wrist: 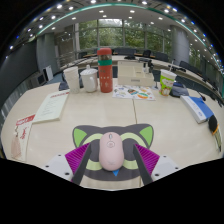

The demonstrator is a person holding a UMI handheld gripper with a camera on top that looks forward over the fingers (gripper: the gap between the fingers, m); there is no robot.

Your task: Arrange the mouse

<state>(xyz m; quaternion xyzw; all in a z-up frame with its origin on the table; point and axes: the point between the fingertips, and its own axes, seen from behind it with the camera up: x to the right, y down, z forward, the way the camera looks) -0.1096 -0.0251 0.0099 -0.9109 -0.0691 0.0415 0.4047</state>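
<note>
A pale pink computer mouse (111, 153) lies on a cat-shaped mouse pad (90, 136) with green and grey stripes, on a light wooden table (100, 115). My gripper (112, 160) is open. Its fingers, with magenta pads (80, 158), stand at either side of the mouse. The mouse stands between them with a gap at each side and rests on the mouse pad. The pad's near edge is hidden below the gripper.
Beyond the pad stand a tall red canister (105, 70), a white jug (89, 79) and papers (135, 92). A green cup (167, 80) and a blue-white box (198, 108) lie to the right. A book (50, 107) and a red leaflet (22, 125) lie to the left.
</note>
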